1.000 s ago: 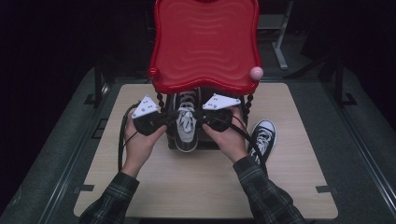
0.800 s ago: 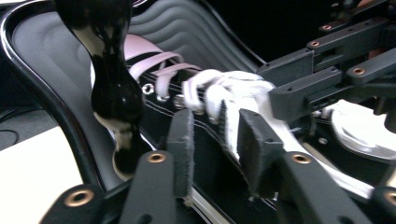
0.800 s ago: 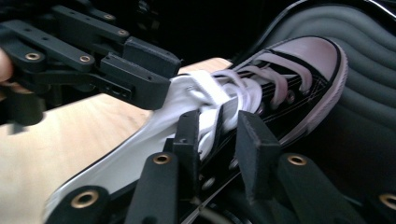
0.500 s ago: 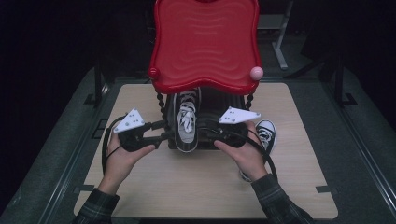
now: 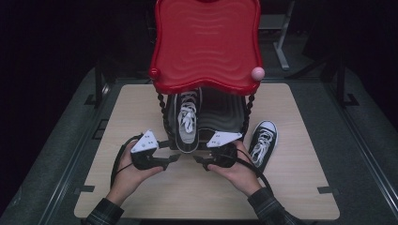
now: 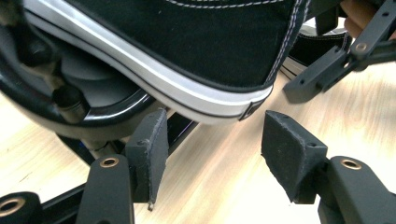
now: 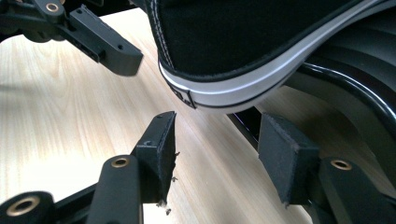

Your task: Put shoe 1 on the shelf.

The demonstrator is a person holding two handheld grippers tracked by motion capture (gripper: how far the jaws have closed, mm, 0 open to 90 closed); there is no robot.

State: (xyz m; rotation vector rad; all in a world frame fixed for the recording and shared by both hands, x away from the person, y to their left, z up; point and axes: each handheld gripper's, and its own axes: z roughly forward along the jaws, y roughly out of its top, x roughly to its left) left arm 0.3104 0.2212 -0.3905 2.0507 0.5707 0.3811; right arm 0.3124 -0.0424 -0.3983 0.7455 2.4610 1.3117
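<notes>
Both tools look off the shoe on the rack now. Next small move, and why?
Probably send the right tool to the second shoe, which lies on the table right of the rack. The first shoe already rests on the rack's lower shelf, heel overhanging. Both tools' jaws have just been opening and hold nothing; the left tool sits just below that heel, apart from it.

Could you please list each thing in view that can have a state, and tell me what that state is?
Left gripper: open, nothing between its jaws, which have just been opening.
Right gripper: open, nothing held, jaws have just been opening.
Shoe on the rack: laced, on the lower shelf, heel overhanging toward the person.
Second shoe: laced, lying on the table beside the rack.
Red top shelf: bare.
</notes>
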